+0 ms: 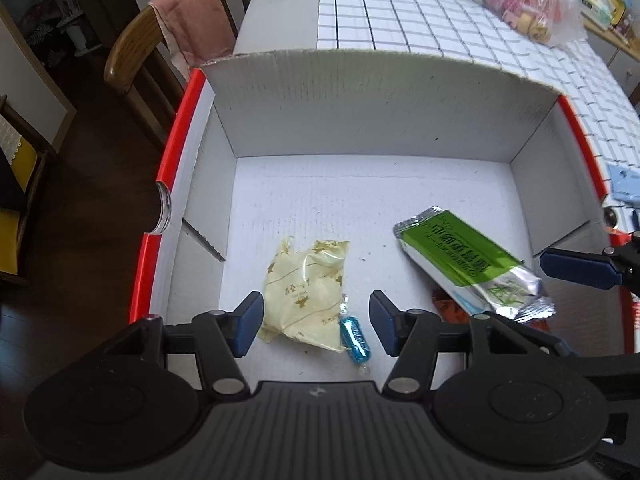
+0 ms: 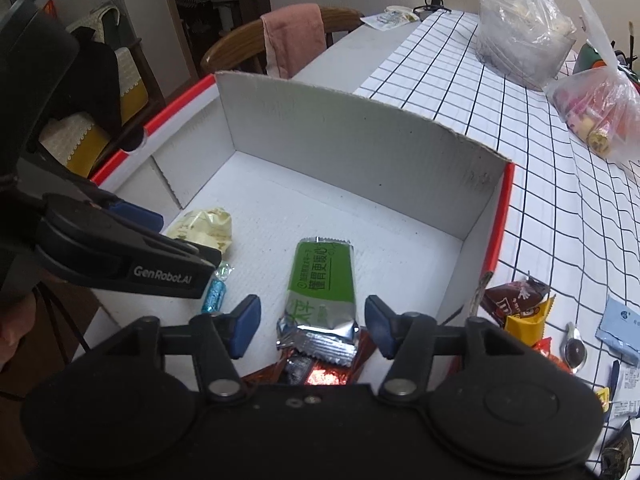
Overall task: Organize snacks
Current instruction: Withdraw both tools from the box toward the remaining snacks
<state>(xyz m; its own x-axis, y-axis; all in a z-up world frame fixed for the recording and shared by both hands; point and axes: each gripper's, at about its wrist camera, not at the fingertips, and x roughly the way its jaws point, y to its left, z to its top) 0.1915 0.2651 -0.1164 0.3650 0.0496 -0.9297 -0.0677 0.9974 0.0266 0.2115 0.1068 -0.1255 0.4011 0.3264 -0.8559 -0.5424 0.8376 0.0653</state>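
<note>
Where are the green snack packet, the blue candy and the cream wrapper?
green snack packet [image 2: 324,276], right wrist view, green printed face.
blue candy [image 1: 354,338], left wrist view, wrapped middle.
cream wrapper [image 1: 306,292], left wrist view, centre.

chair [image 1: 132,44] | pink towel [image 1: 192,12] over its back | checked tablecloth [image 1: 460,28]
</note>
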